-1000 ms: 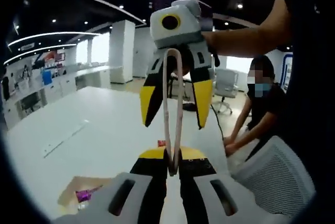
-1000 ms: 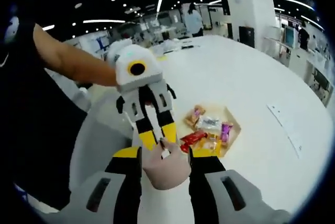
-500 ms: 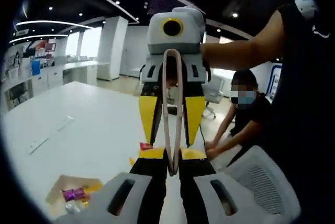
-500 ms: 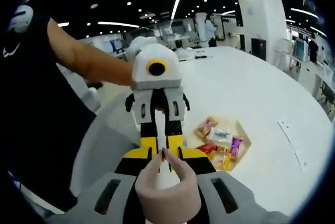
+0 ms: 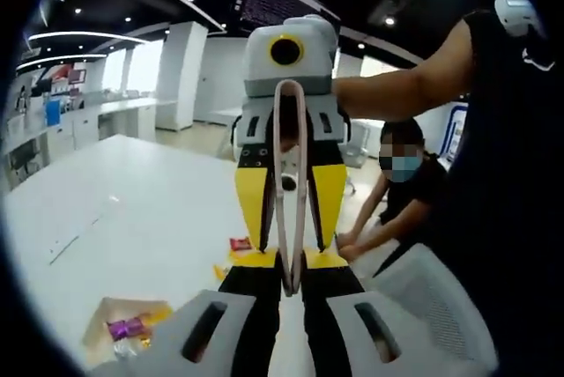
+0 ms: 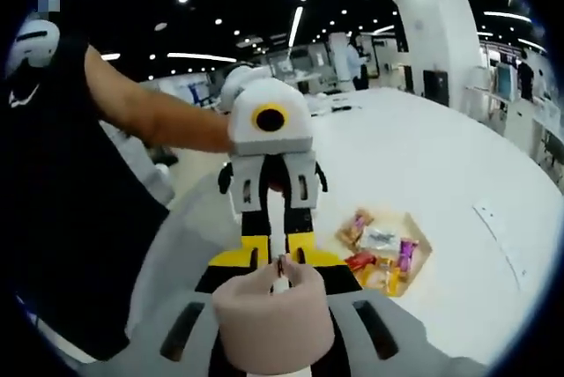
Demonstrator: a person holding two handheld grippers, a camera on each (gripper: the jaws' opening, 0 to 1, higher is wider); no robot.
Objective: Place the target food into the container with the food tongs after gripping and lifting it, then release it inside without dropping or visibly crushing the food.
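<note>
Facing grippers share pink tongs (image 5: 290, 192), arms nearly pressed together, pinching nothing; snack tray (image 6: 414, 249) lies lower right, well apart.

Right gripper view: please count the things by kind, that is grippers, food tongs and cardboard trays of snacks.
Grippers: 2 (left gripper, right gripper)
Food tongs: 1
Cardboard tray of snacks: 1
Total: 4
</note>
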